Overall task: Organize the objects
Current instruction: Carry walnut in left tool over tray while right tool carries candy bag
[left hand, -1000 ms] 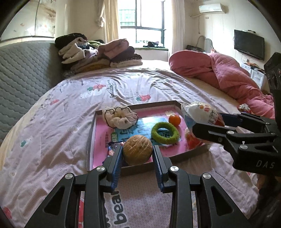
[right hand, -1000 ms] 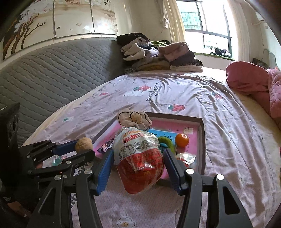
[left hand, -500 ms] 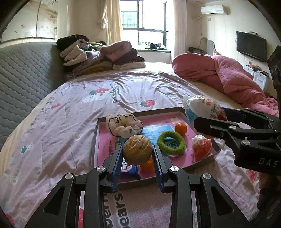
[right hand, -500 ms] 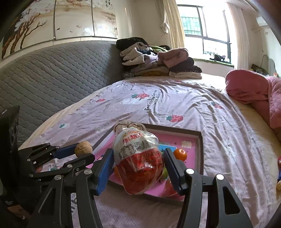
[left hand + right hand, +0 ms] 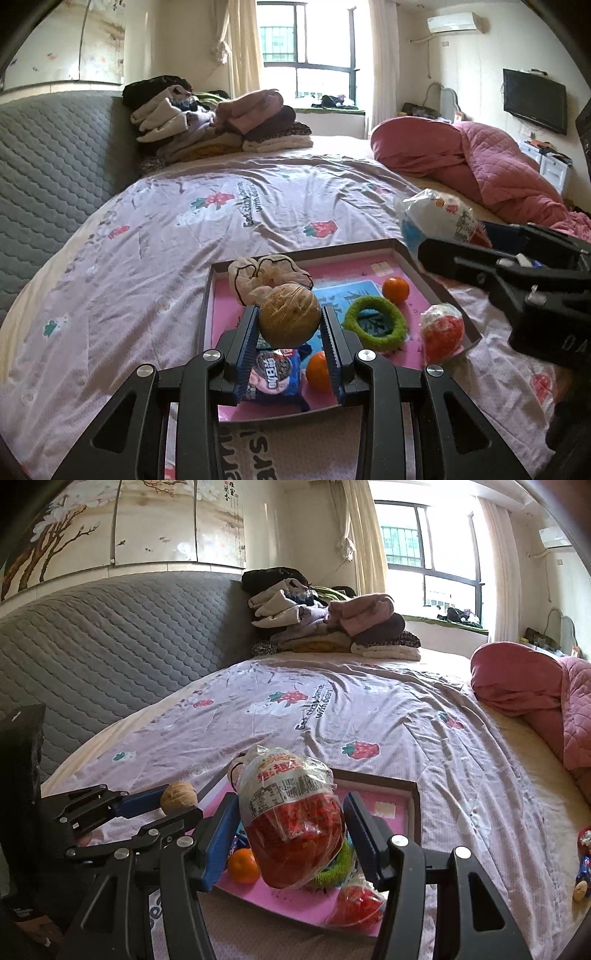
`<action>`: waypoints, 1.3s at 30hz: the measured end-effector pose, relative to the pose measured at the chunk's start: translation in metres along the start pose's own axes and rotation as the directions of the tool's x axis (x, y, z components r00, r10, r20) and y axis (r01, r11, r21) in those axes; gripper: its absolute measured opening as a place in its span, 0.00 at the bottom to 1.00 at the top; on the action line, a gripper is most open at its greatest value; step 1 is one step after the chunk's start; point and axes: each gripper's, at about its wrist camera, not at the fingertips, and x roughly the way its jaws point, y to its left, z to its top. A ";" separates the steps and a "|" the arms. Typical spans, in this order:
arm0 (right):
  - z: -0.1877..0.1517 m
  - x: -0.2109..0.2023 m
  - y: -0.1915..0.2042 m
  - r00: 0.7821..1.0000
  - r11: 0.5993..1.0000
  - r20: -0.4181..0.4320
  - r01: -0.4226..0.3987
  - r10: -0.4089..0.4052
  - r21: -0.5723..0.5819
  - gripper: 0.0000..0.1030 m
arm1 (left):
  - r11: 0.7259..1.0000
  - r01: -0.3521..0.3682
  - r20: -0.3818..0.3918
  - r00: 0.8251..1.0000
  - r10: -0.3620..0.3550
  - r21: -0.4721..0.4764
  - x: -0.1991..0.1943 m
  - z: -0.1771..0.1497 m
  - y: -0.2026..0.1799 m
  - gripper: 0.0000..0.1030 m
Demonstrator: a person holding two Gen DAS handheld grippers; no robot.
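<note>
A pink tray (image 5: 221, 295) with a dark rim lies on the bed. In it are a cream scrunchie (image 5: 266, 275), a green ring (image 5: 375, 326), two small oranges (image 5: 396, 290), a cookie packet (image 5: 275, 374) and a small red snack bag (image 5: 441, 332). My left gripper (image 5: 290, 325) is shut on a walnut (image 5: 290, 314), held above the tray's near end. My right gripper (image 5: 291, 834) is shut on a clear bag of red snacks (image 5: 295, 823), held above the tray (image 5: 406, 790). The left gripper (image 5: 177, 805) and its walnut (image 5: 179, 797) show at the left of the right wrist view.
A lilac strawberry-print sheet (image 5: 258, 206) covers the bed. Folded clothes (image 5: 218, 122) are stacked by the grey quilted headboard (image 5: 55, 155). A pink quilt (image 5: 480, 166) is heaped at the right. Small items (image 5: 583, 864) lie on the sheet at the right edge.
Both grippers, each still holding its object, have drawn back from the tray and risen a little; the tray's near end with the cookie packet and second orange has come into view.
</note>
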 end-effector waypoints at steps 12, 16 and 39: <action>0.010 0.009 -0.008 1.000 1.000 0.011 0.010 -0.010 0.004 0.56 | 1.000 -0.021 -0.012 1.000 0.020 -0.017 0.021 0.005 0.010 0.33; 0.011 0.014 -0.010 1.000 1.000 0.006 0.015 -0.015 0.002 0.56 | 0.999 -0.030 -0.018 0.999 0.030 -0.019 0.030 0.005 0.012 0.33; 0.005 0.050 -0.019 0.998 0.999 -0.054 0.042 -0.043 -0.026 0.56 | 0.998 -0.055 -0.095 0.994 0.051 -0.039 0.087 -0.003 0.024 0.33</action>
